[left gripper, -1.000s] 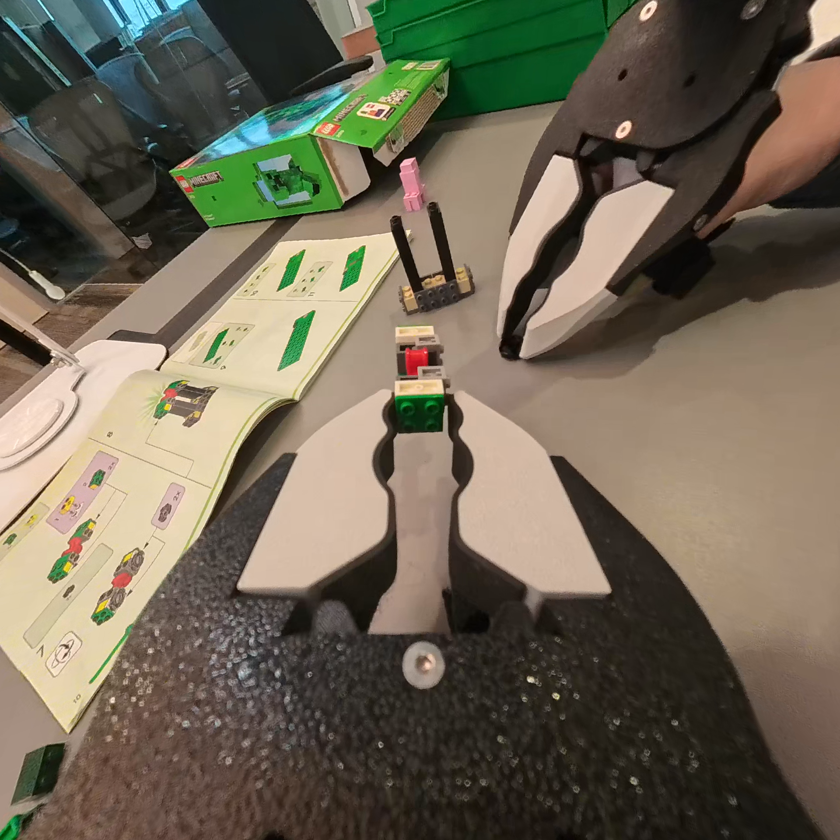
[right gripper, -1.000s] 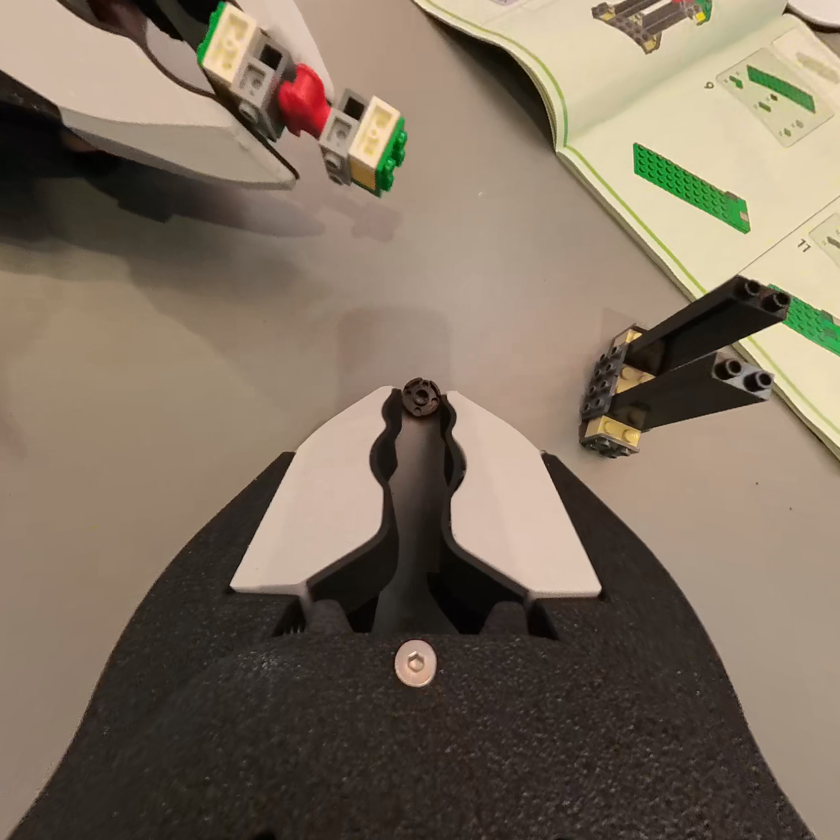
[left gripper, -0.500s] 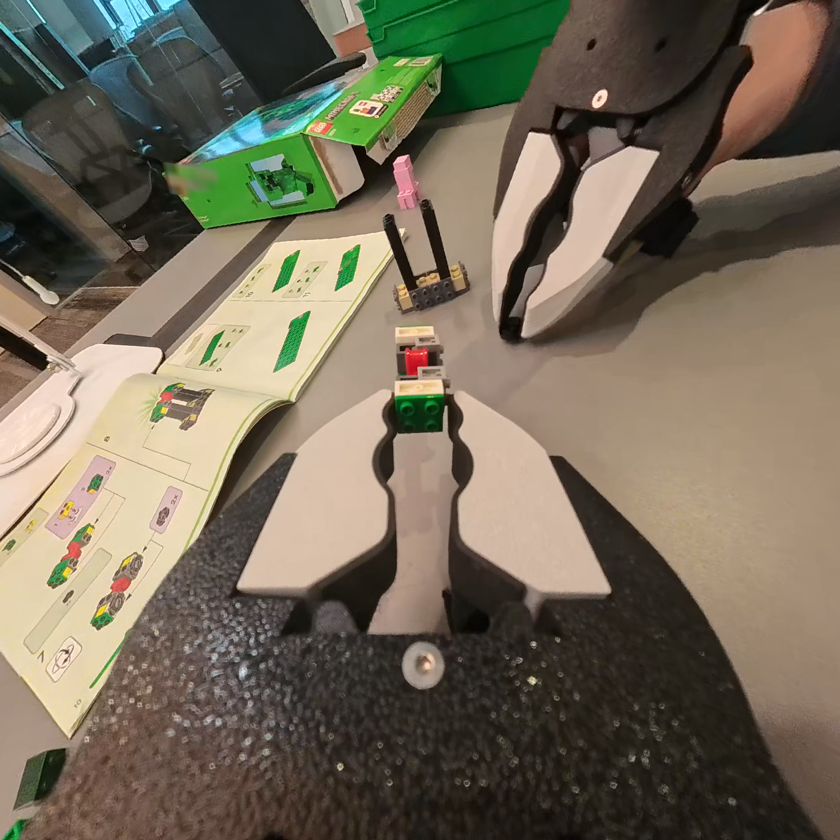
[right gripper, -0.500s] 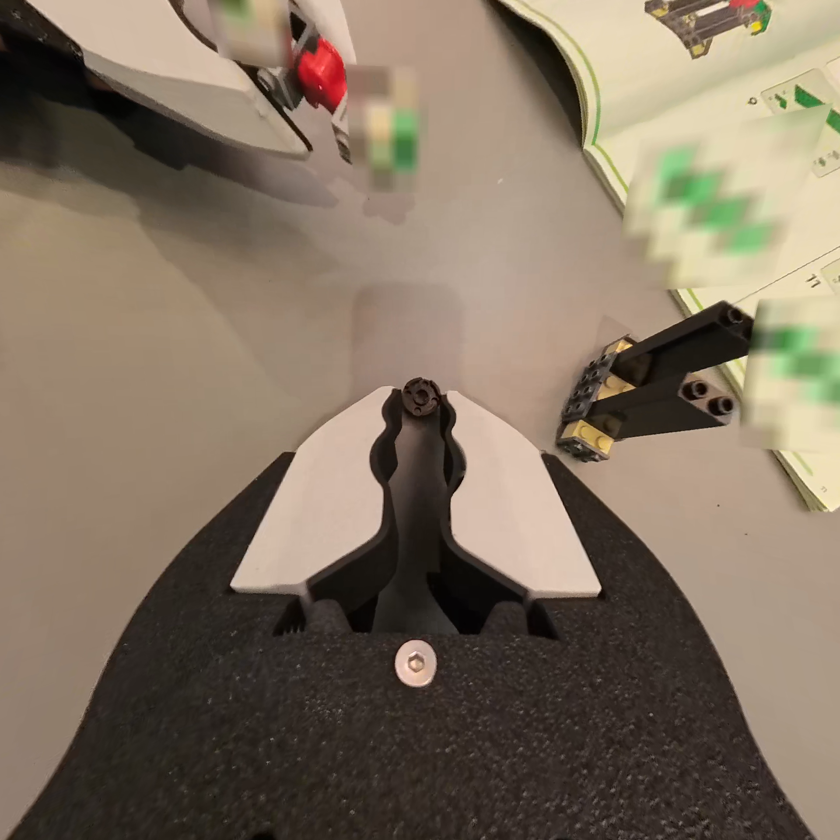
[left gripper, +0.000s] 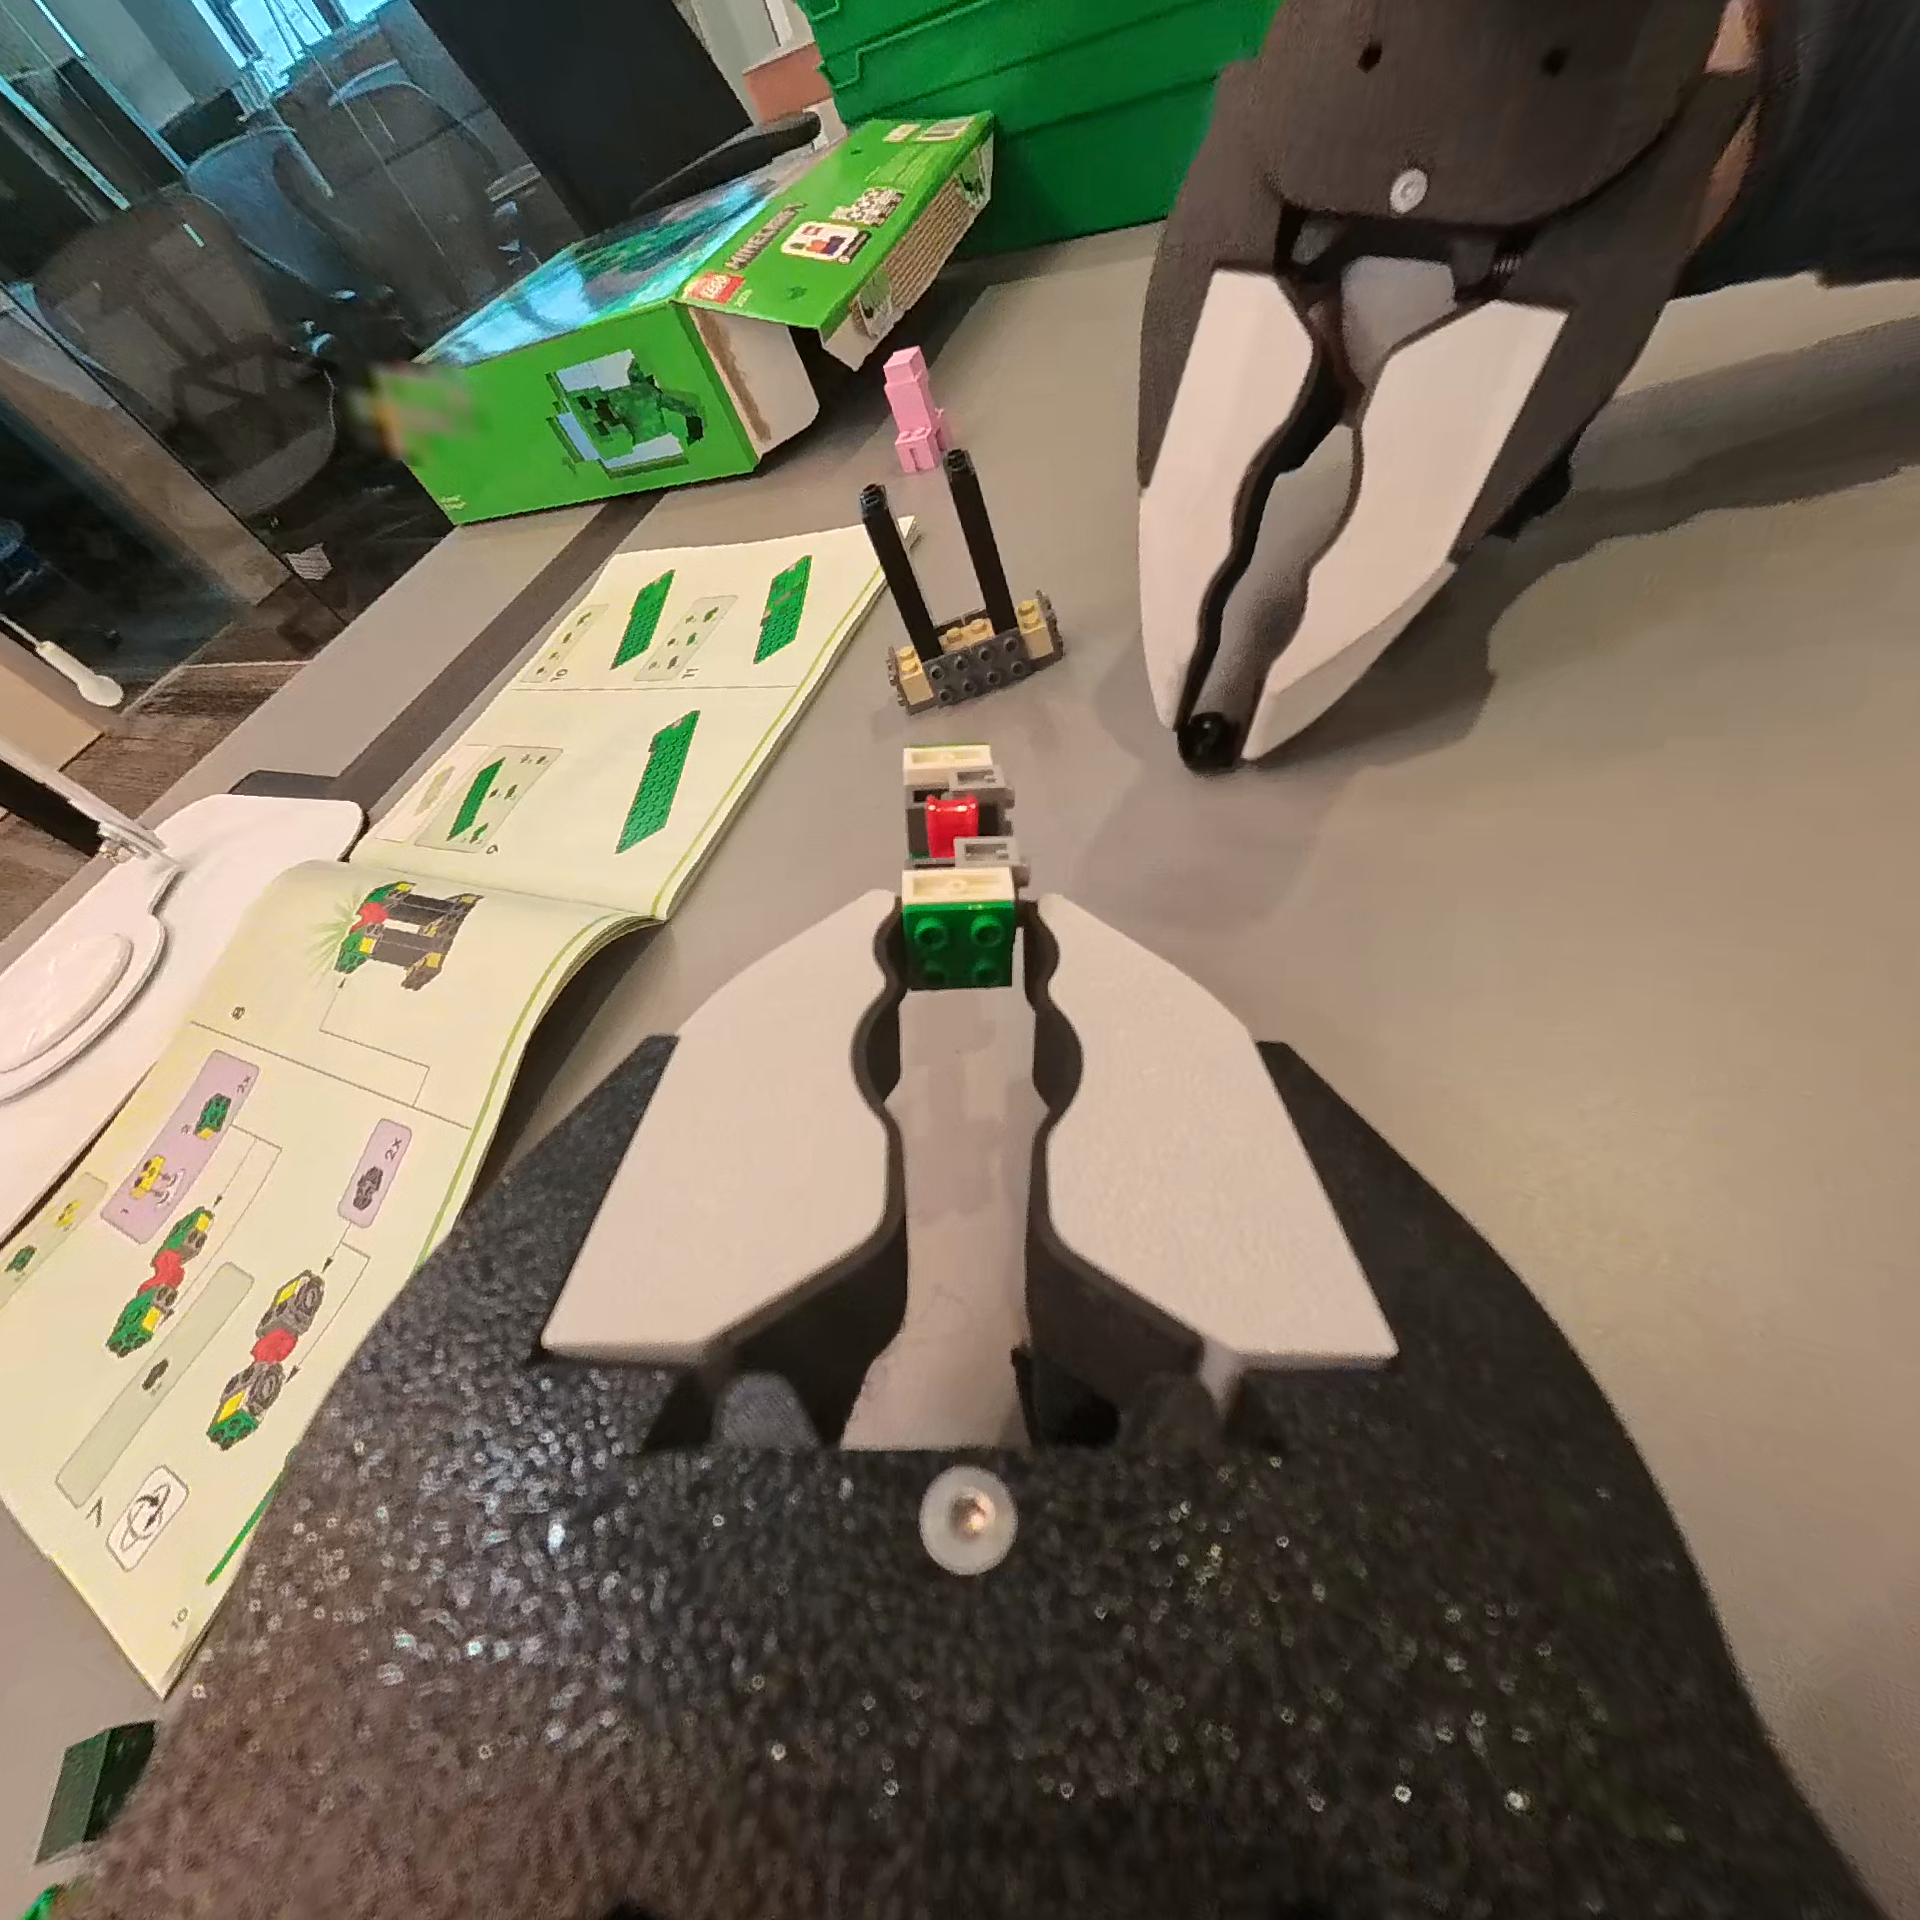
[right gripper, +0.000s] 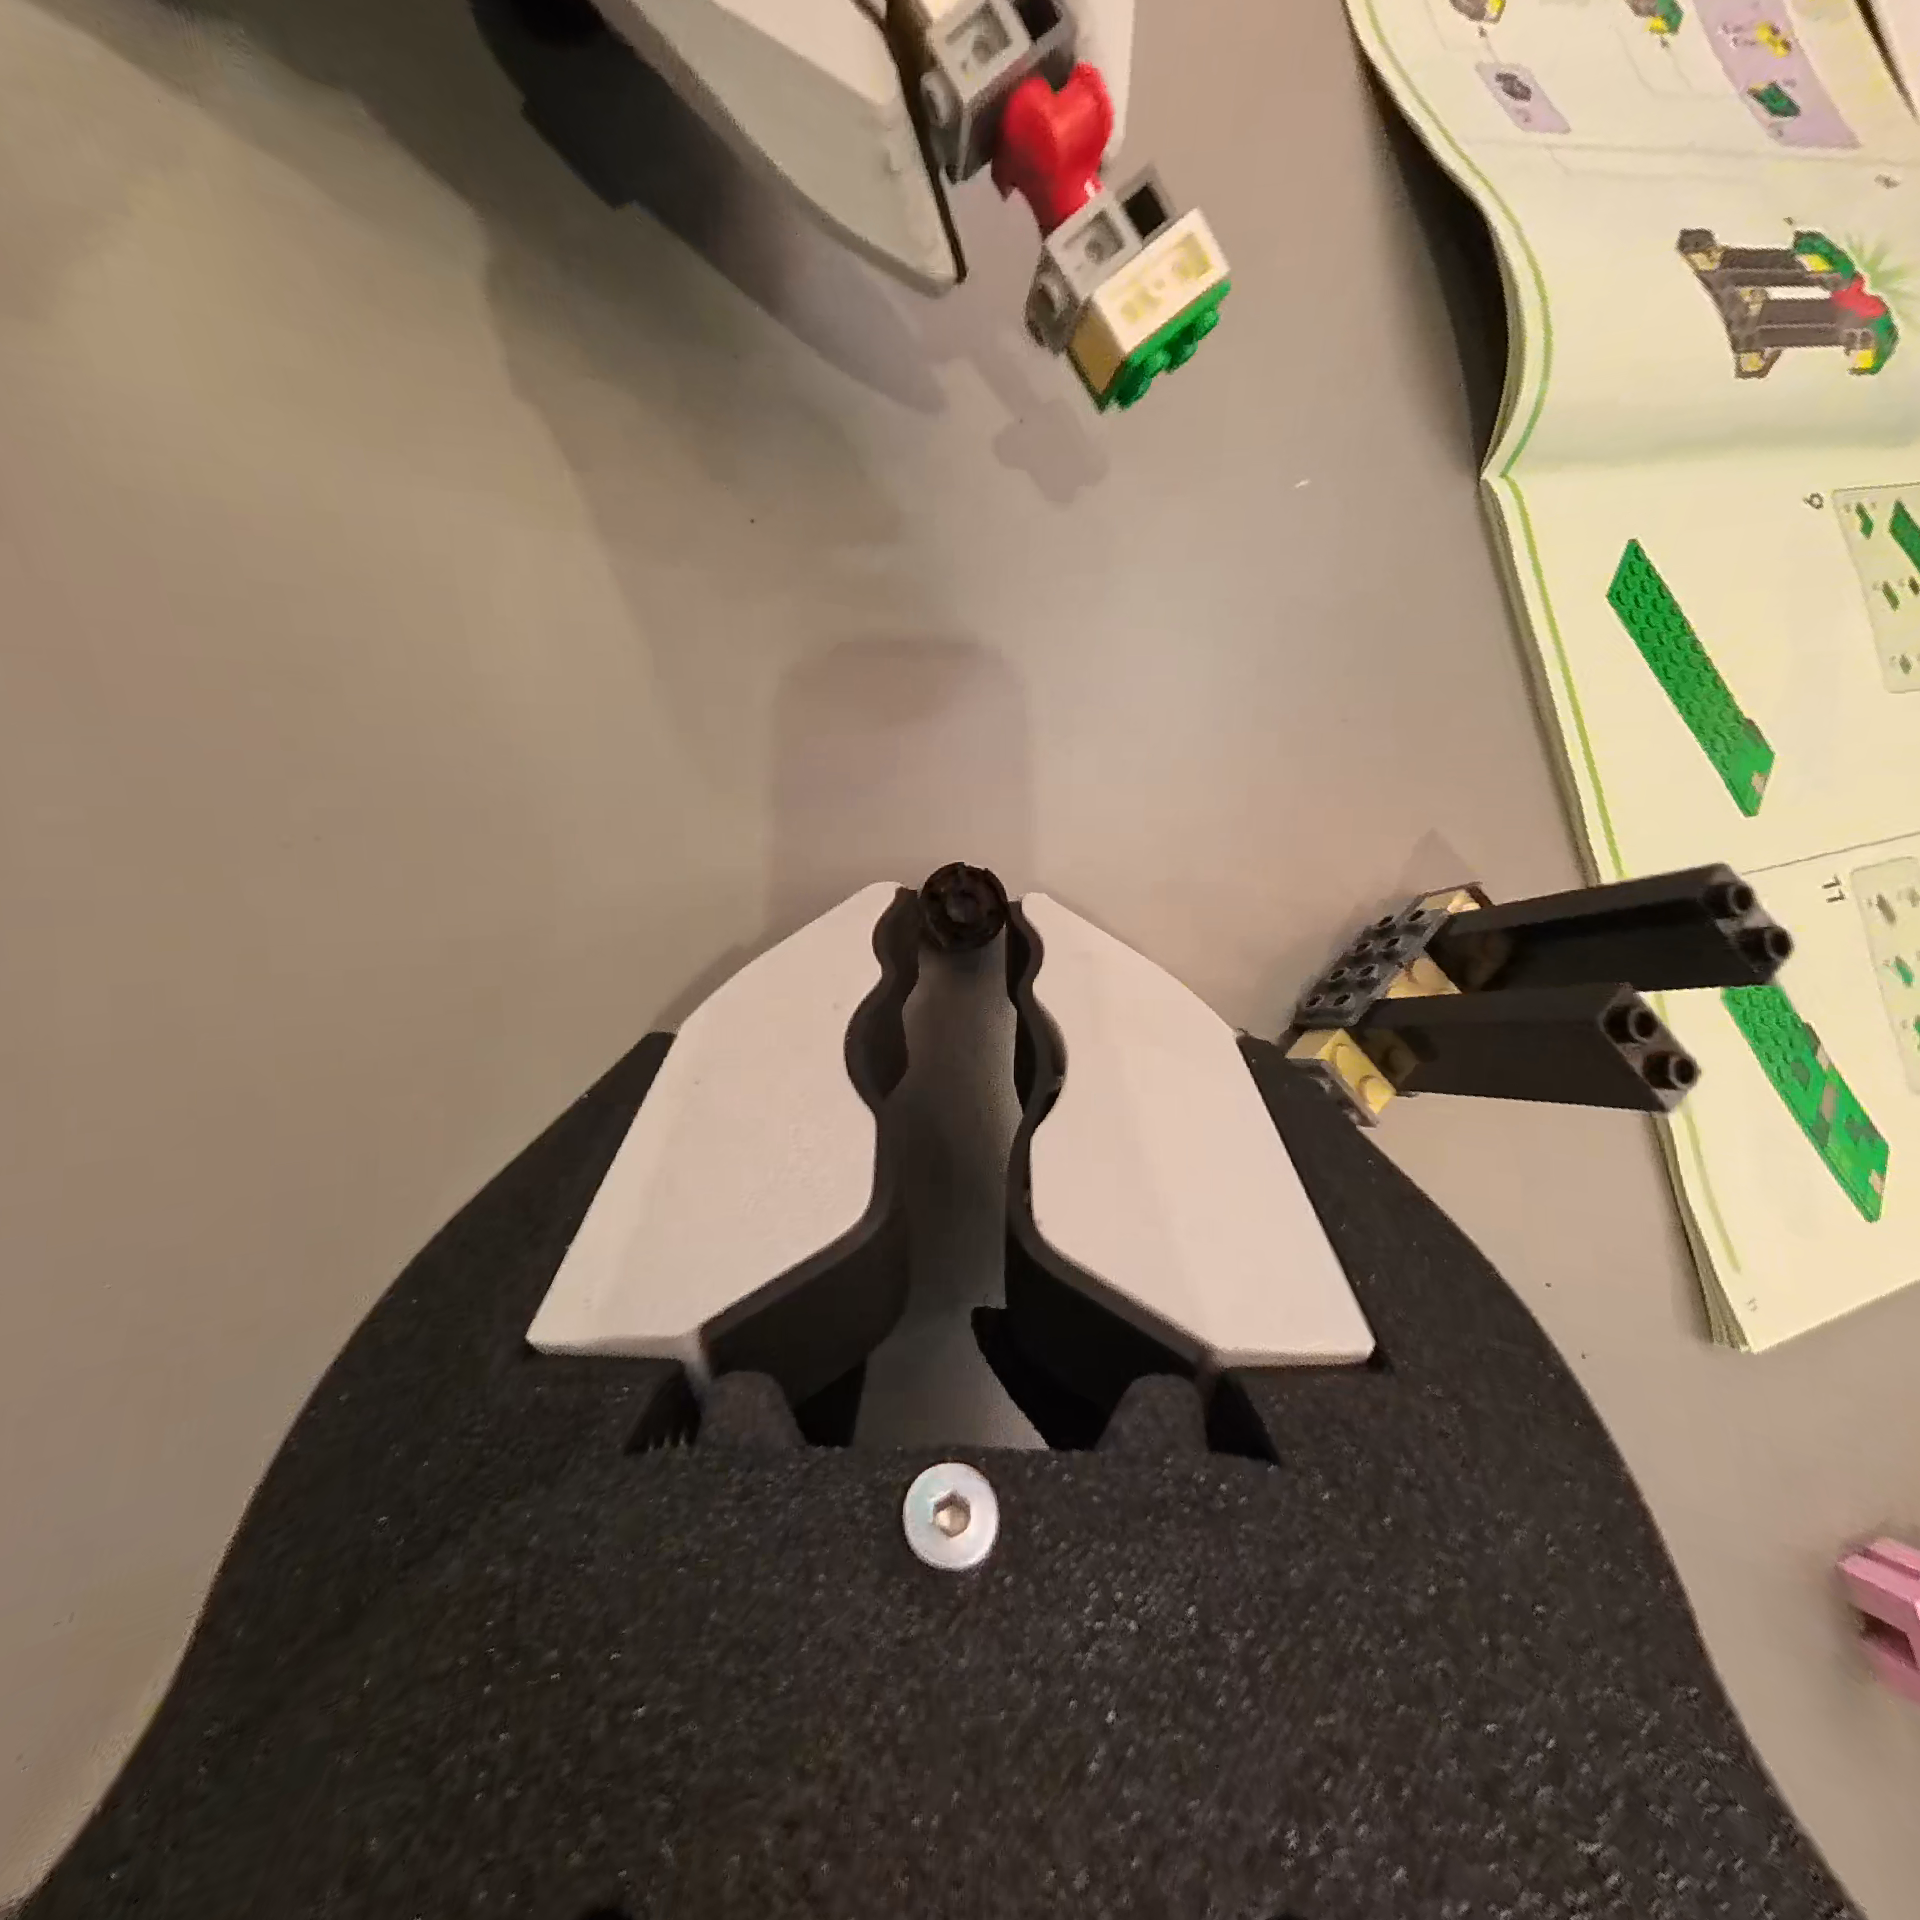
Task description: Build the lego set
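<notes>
My left gripper [left gripper: 958, 940] is shut on a small lego assembly [left gripper: 956, 852] of green, cream, grey and red parts, held by its near green end above the table. The assembly also shows in the right wrist view [right gripper: 1101, 239], sticking out of the left gripper's fingers [right gripper: 831, 135]. My right gripper [right gripper: 961, 909] is shut on a small black round piece [right gripper: 961, 914]; it also shows in the left wrist view [left gripper: 1210, 732], tips pointed down near the table. A grey-and-tan base with two black pillars [left gripper: 966, 613] stands between them, also seen in the right wrist view [right gripper: 1507, 1008].
An open instruction booklet [left gripper: 416, 935] lies at the left, also in the right wrist view [right gripper: 1704, 623]. A green set box [left gripper: 665, 384] and green bins [left gripper: 1018, 114] are behind. A pink figure [left gripper: 914, 410] stands near the box. A white tray [left gripper: 83, 935] is far left. About 10 centimetres separates my left fingertips from my right. The pink figure [left gripper: 914, 410] lies some 25 centimetres from my right tips, 30 centimetres from my left tips.
My right gripper has moved with the black piece, so the pillar base now sits closer beside its fingers. My left gripper still holds the assembly, which has shifted right in the right wrist view.
</notes>
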A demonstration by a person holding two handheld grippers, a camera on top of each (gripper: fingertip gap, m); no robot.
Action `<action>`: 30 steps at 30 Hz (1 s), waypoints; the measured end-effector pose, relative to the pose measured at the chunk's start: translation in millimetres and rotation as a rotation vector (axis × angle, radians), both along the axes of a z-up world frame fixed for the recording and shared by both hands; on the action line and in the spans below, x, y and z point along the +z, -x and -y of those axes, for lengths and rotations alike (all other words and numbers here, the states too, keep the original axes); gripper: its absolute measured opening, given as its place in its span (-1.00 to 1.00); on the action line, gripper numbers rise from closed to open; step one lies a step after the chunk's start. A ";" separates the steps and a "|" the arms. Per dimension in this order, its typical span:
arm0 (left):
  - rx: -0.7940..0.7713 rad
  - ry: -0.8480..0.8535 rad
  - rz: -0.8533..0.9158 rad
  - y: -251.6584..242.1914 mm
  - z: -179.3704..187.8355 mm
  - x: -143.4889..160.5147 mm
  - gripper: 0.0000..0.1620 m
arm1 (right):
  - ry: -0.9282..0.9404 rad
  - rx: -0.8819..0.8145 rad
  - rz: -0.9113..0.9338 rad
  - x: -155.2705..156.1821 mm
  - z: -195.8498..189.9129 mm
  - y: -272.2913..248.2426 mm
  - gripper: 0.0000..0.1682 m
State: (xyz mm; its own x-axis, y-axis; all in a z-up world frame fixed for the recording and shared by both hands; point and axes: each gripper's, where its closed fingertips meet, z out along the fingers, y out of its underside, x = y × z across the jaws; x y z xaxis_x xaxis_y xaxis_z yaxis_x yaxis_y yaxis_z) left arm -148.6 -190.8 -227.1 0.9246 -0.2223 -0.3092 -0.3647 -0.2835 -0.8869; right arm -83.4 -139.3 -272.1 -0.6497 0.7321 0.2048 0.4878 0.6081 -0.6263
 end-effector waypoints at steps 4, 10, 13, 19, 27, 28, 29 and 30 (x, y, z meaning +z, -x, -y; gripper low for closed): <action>-0.002 0.002 -0.002 -0.3 -0.1 -0.3 -0.75 | 0.000 0.010 -0.007 -1.5 2.0 1.6 -0.81; -0.004 0.006 -0.005 -0.7 -0.2 -0.9 -0.75 | 0.010 0.007 -0.037 0.0 4.0 3.9 -0.81; -0.005 0.006 -0.005 -0.8 -0.2 -0.9 -0.75 | 0.028 0.001 -0.063 2.9 5.9 5.7 -0.82; -0.007 0.009 -0.007 -1.2 -0.1 -1.4 -0.75 | 0.016 -0.019 -0.044 5.7 3.2 2.8 -0.81; -0.008 0.009 -0.007 -1.4 0.1 -1.6 -0.75 | -0.094 -0.013 0.244 10.7 -19.6 -23.7 -0.82; -0.008 0.008 -0.007 -1.4 0.2 -1.5 -0.75 | -0.125 -0.012 0.310 12.6 -25.9 -30.1 -0.82; -0.008 0.007 -0.006 -1.4 0.2 -1.4 -0.75 | -0.168 -0.012 0.378 14.1 -33.8 -37.2 -0.82; -0.009 0.006 -0.005 -1.4 0.4 -1.3 -0.75 | -0.221 -0.009 0.451 15.0 -43.0 -45.1 -0.82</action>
